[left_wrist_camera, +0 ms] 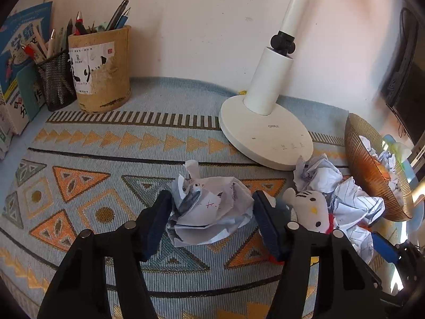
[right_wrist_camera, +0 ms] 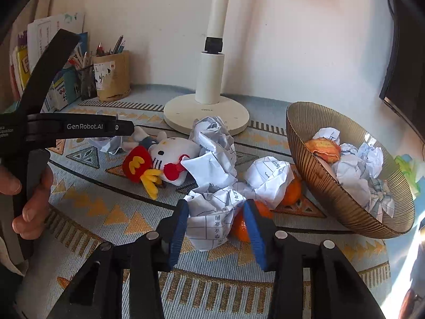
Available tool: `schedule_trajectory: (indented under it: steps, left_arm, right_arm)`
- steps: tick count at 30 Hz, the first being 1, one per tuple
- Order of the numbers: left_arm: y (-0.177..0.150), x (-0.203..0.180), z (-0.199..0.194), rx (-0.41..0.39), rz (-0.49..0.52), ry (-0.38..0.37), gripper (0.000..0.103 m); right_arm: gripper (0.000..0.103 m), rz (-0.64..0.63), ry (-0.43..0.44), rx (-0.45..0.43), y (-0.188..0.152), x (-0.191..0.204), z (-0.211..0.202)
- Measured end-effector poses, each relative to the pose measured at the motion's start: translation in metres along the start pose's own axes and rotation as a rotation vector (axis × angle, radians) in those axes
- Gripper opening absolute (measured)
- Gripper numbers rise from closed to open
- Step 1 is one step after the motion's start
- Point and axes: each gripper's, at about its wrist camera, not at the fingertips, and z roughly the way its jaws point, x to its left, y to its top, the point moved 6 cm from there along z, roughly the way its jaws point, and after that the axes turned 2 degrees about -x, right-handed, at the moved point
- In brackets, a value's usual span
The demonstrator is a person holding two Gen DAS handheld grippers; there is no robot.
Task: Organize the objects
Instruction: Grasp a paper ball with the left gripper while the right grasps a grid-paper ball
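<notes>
A crumpled paper ball [left_wrist_camera: 209, 207] lies on the patterned cloth, and my left gripper [left_wrist_camera: 212, 212] is shut on it, with a dark pad against each side. My right gripper [right_wrist_camera: 216, 220] is shut on another crumpled paper ball [right_wrist_camera: 212, 218] printed with a grid; its blue pads squeeze both sides. An orange [right_wrist_camera: 240, 228] lies just behind that ball. More paper balls [right_wrist_camera: 215, 143] and a second orange [right_wrist_camera: 292, 194] are piled beside a tilted ribbed brown bowl [right_wrist_camera: 332, 194], which holds paper wads and a piece of fruit. A Hello Kitty plush [right_wrist_camera: 172, 159] lies left of the pile.
A white lamp base [left_wrist_camera: 265, 133] stands at the back. At the back left are a bamboo pen holder [left_wrist_camera: 101, 69], a mesh pen cup [left_wrist_camera: 55, 79] and books [left_wrist_camera: 21, 61]. The left tool's body [right_wrist_camera: 66, 127] and a hand [right_wrist_camera: 32, 199] fill the right view's left side.
</notes>
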Motion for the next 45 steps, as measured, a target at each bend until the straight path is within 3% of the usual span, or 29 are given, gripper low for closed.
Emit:
schedule_trajectory:
  steps: [2,8,14,17,20,21,22,23,25,28,33,37,39,41,43,45]
  left_arm:
    - [-0.001,0.001,-0.007,-0.009,-0.004,0.01,0.054]
    - [-0.021,0.0,-0.059,-0.055,-0.032,-0.035,0.054]
    - [-0.073,-0.013,-0.1,-0.062,-0.052,-0.033,0.054]
    - [-0.089,-0.016,-0.102,-0.08,-0.055,-0.035,0.054]
    - [-0.096,-0.018,-0.099,-0.101,-0.045,-0.032,0.054]
    - [-0.098,-0.017,-0.097,-0.093,-0.044,-0.02,0.054]
    - [-0.097,-0.017,-0.097,-0.094,-0.047,-0.027,0.054]
    - [-0.096,-0.016,-0.099,-0.107,-0.052,-0.043,0.055]
    - [-0.098,-0.016,-0.1,-0.109,-0.054,-0.053,0.056]
    - [-0.098,-0.017,-0.101,-0.116,-0.05,-0.062,0.056]
    - [-0.099,-0.023,-0.105,-0.138,-0.014,-0.04,0.056]
    - [-0.099,-0.024,-0.104,-0.13,-0.001,-0.035,0.056]
    - [-0.099,-0.024,-0.104,-0.13,-0.001,-0.036,0.056]
    - [-0.099,-0.024,-0.104,-0.126,-0.001,-0.035,0.056]
    - [-0.099,-0.024,-0.104,-0.124,0.001,-0.034,0.056]
    - [-0.1,-0.025,-0.104,-0.125,0.003,-0.031,0.056]
  right_arm:
    - [0.032,0.015,0.018,0.002,-0.001,-0.001,-0.004]
    - [0.031,0.173,0.206,-0.042,-0.007,-0.02,-0.052]
    - [0.031,0.287,0.391,0.028,-0.05,-0.024,-0.08]
    - [0.031,0.249,0.346,0.06,-0.066,-0.02,-0.08]
    - [0.032,0.257,0.356,0.086,-0.075,-0.021,-0.081]
    - [0.034,0.264,0.361,0.094,-0.077,-0.023,-0.083]
    - [0.044,0.265,0.355,0.099,-0.08,-0.024,-0.085]
    - [0.06,0.262,0.341,0.099,-0.081,-0.025,-0.087]
    - [0.076,0.253,0.309,0.079,-0.082,-0.024,-0.094]
    - [0.08,0.232,0.318,0.077,-0.083,-0.014,-0.097]
    - [0.08,0.208,0.242,0.118,-0.088,0.0,-0.081]
    - [0.08,0.245,0.236,0.136,-0.091,0.001,-0.072]
    - [0.071,0.256,0.229,0.142,-0.091,-0.001,-0.07]
    - [0.049,0.242,0.189,0.139,-0.091,-0.004,-0.069]
    - [0.04,0.245,0.202,0.135,-0.09,-0.005,-0.07]
    - [0.038,0.255,0.202,0.125,-0.092,-0.006,-0.073]
